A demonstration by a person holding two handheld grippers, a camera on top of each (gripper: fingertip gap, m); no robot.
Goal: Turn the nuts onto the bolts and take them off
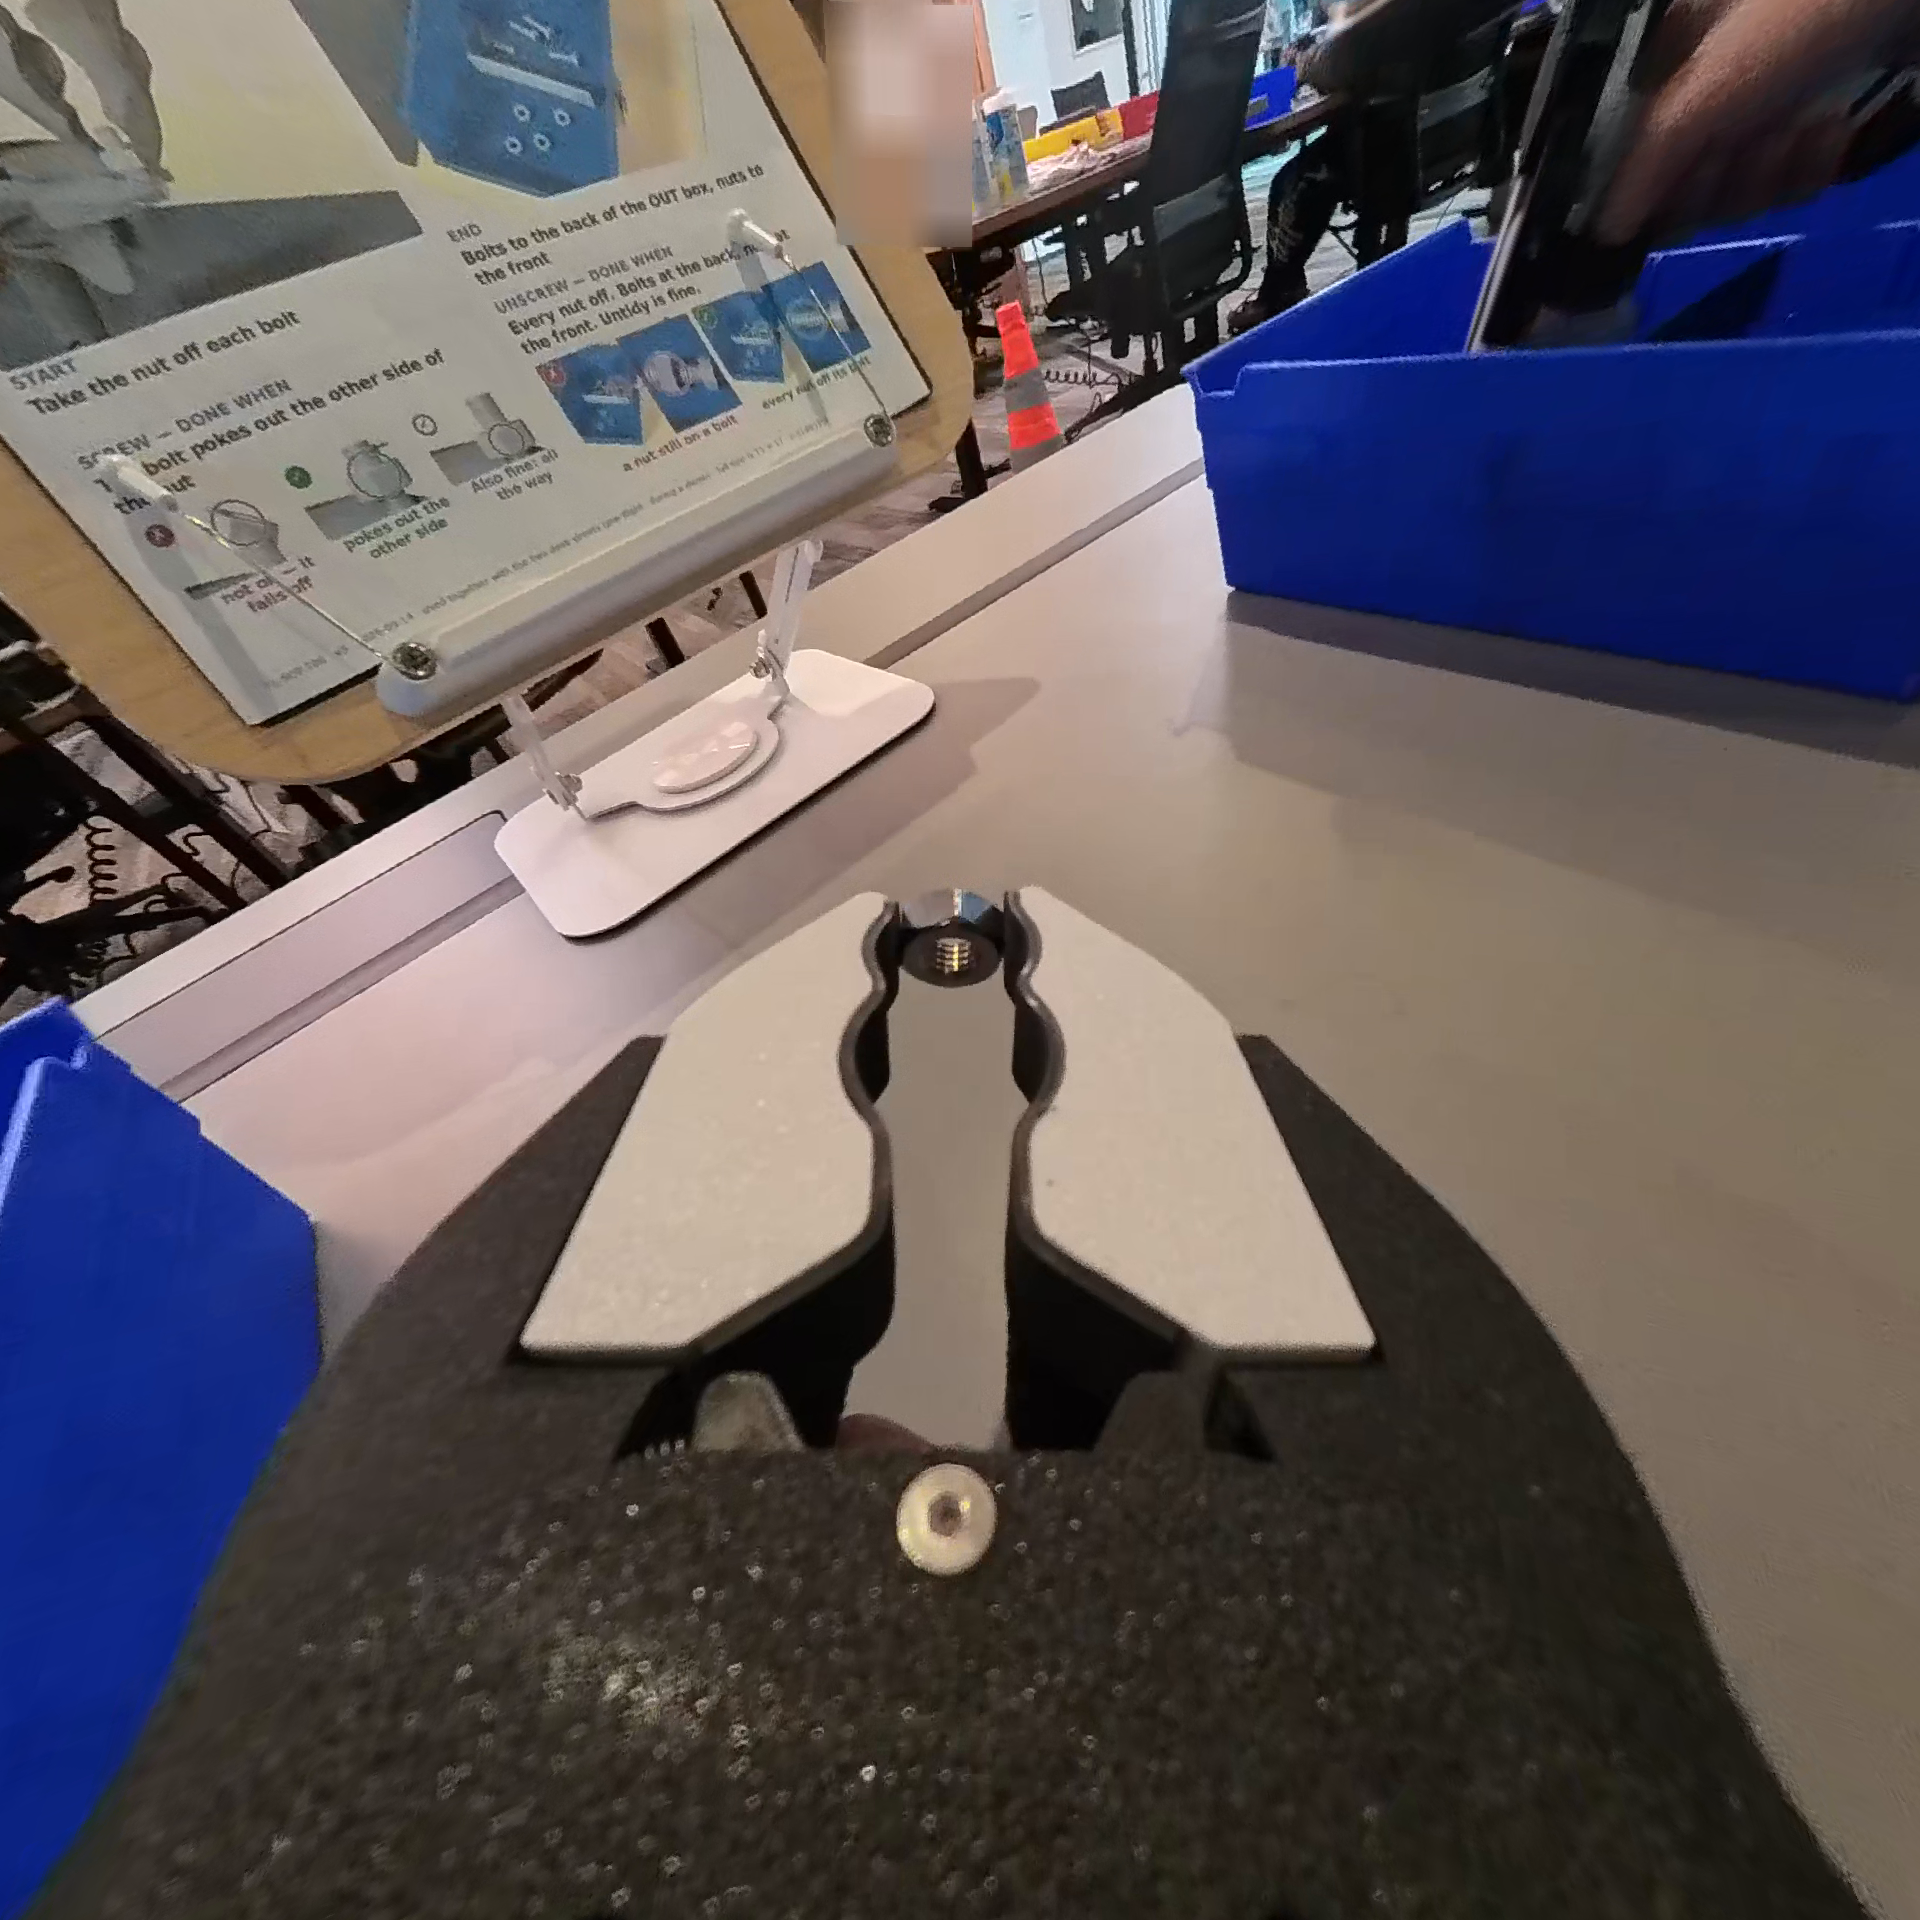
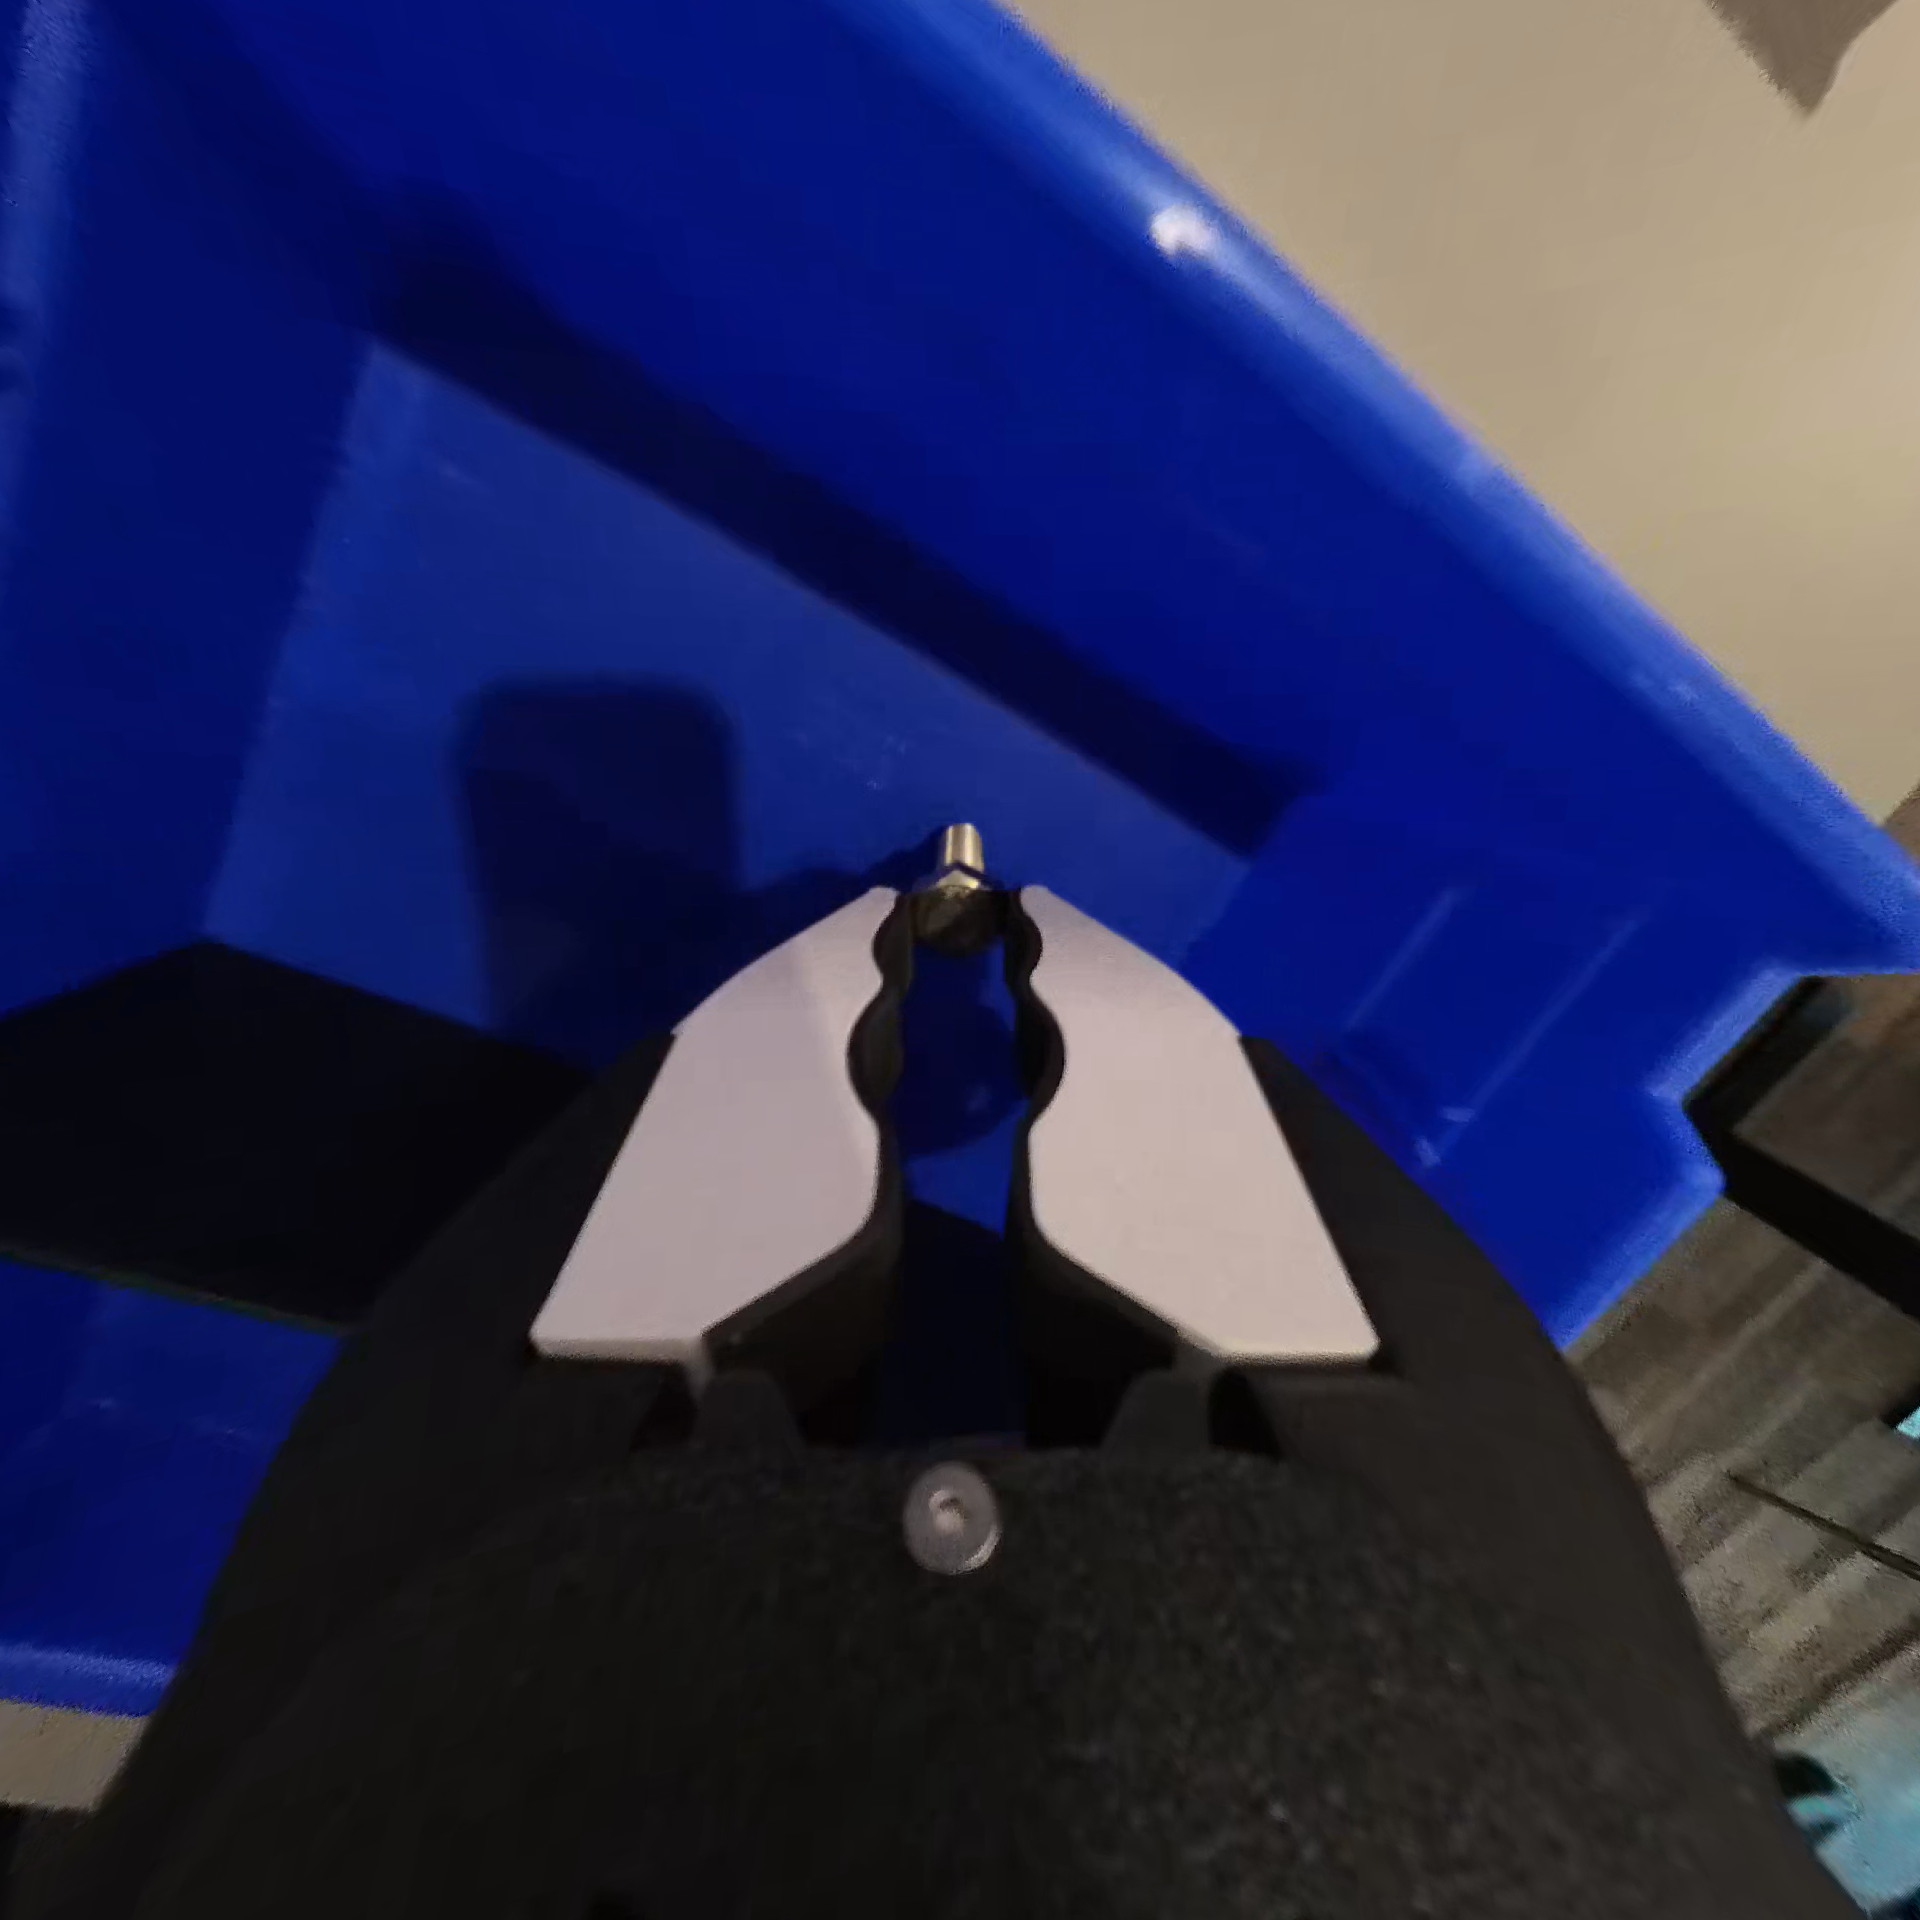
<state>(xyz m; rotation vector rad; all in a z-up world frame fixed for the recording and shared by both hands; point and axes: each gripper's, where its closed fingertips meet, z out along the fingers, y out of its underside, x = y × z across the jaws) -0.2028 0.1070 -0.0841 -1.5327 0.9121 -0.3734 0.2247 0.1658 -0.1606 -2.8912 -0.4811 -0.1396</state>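
Note:
My left gripper (image 1: 951,925) is shut on a shiny hex nut (image 1: 948,940), held at the fingertips above the grey table (image 1: 1351,935); its threaded hole faces the camera. My right gripper (image 2: 954,914) is shut on a small metal bolt (image 2: 956,878), gripped by its hex head with the threaded shank pointing away, inside a blue bin (image 2: 727,623). In the left wrist view the right gripper (image 1: 1621,166) shows far off at the top right, held by a hand over the blue bin (image 1: 1558,499).
A second blue bin (image 1: 135,1351) stands at the left edge. A white stand (image 1: 717,790) holding an instruction sheet (image 1: 436,343) sits at the table's back left. An orange cone (image 1: 1023,384), chairs and desks lie beyond the table. Spacing between my two grippers at the tips: around 45 centimeters.

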